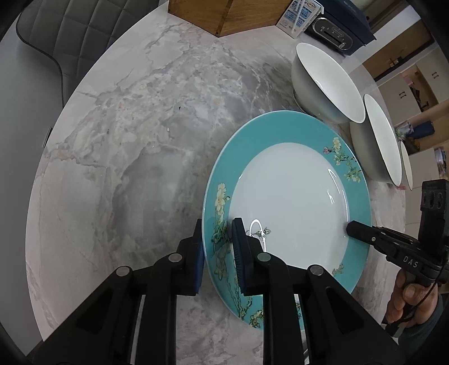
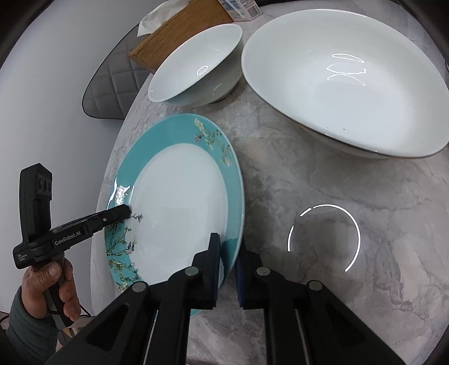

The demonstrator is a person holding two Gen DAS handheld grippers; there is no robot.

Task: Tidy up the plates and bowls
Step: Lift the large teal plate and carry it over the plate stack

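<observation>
The right gripper, seen from the left wrist view, carries the white letters "DAS" on its side. The left gripper, seen from the right wrist view, carries "GenRobot.AI" in white on its side, with a smaller white label behind it, too small to read. The carton at the table's far edge has blue print, too blurred to read.

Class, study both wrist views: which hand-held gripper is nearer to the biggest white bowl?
Right. The right hand-held gripper grips the teal plate by the rim facing the biggest white bowl; the left hand-held gripper grips the plate's opposite rim, farther away.
</observation>
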